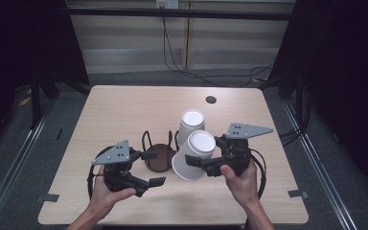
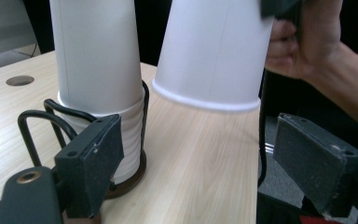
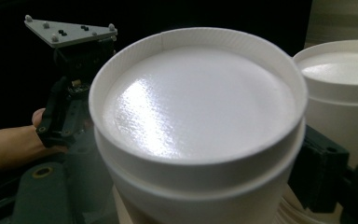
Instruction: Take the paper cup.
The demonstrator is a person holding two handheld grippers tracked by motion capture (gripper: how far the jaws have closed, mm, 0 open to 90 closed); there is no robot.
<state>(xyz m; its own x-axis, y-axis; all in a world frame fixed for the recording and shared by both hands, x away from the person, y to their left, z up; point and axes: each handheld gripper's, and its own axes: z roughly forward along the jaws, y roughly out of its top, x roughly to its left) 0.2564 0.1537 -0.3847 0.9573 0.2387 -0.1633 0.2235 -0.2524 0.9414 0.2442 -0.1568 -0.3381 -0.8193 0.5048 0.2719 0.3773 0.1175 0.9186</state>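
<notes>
At eight o'clock on the table (image 1: 124, 103), the left gripper (image 1: 154, 168) stands released, jaws apart around nothing. The dark wire holder (image 1: 157, 154) sits centrally, an inverted cup stack (image 1: 190, 125) at its one o'clock. The right gripper (image 1: 196, 164) clasps an upturned white cup (image 1: 195, 154), tilted above bare tabletop. The far half lies open.

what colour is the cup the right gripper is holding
White, plain all over. The cup, held upside down in the right gripper, shows best in the high view.
</notes>
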